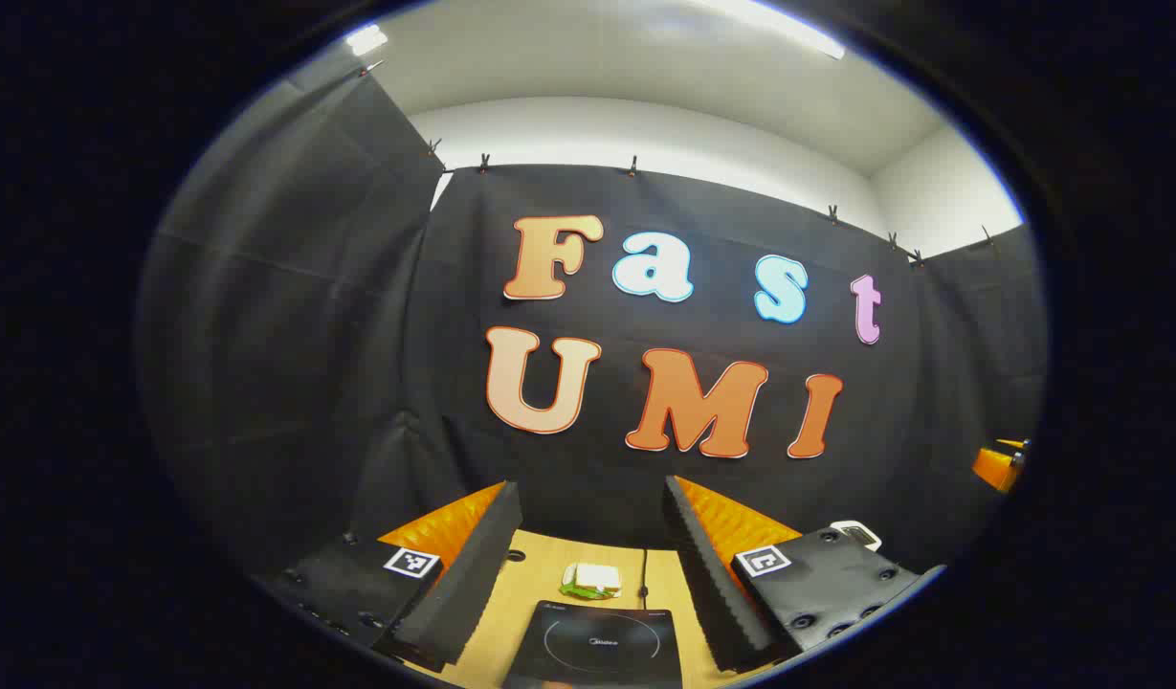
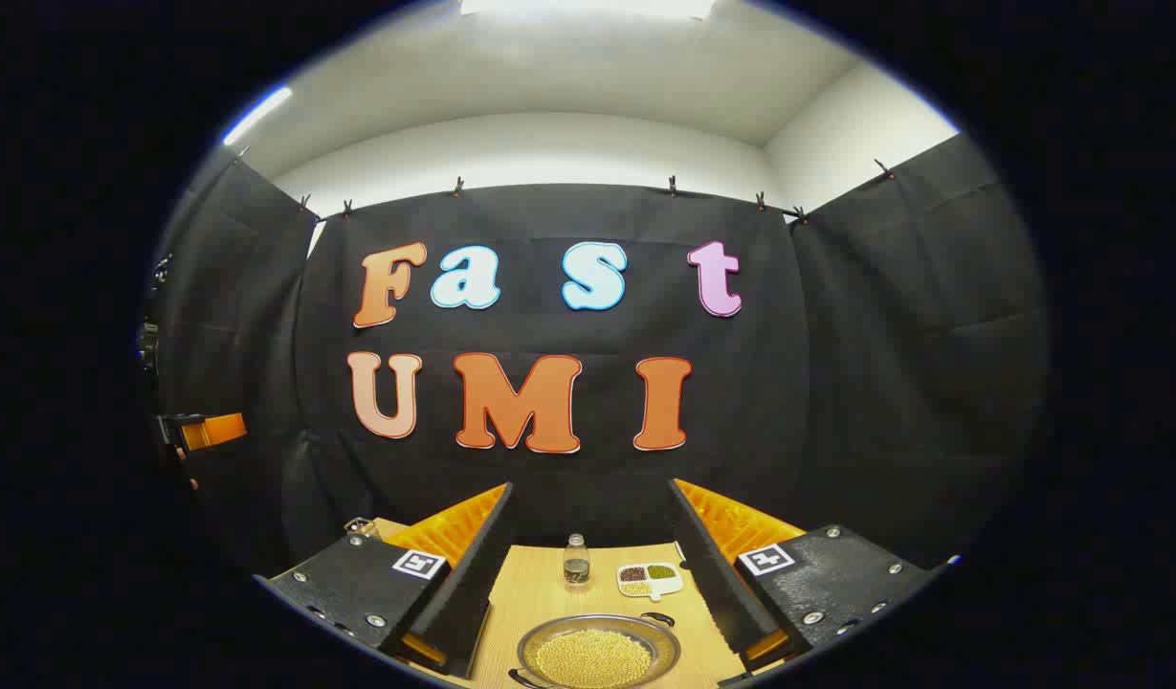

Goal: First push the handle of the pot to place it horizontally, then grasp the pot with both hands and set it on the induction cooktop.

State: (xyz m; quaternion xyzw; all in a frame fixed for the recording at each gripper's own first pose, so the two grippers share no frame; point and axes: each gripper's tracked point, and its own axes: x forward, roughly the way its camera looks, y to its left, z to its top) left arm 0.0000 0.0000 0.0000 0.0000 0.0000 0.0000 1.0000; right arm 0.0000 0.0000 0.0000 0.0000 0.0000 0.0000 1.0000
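Fingers of the left gripper (image 1: 588,593) stand wide apart at the bottom of the left gripper view, holding nothing; between them on the wooden table (image 1: 511,598) lies the black induction cooktop (image 1: 597,643), flat and bare on top, with a small green-and-white packet (image 1: 590,580) just beyond its far edge and a dark cable (image 1: 644,574) running back toward the cloth wall; an orange part of the other gripper (image 1: 997,465) shows far right. In the right gripper view the right gripper (image 2: 588,598) is likewise spread open and empty; low between its fingers sits the pot (image 2: 595,655), a shallow metal pan filled with yellow grains, a dark handle (image 2: 658,619) at its right rim; behind it stand a small glass bottle (image 2: 576,563) and, to the right, a white divided dish (image 2: 650,578) of beans.
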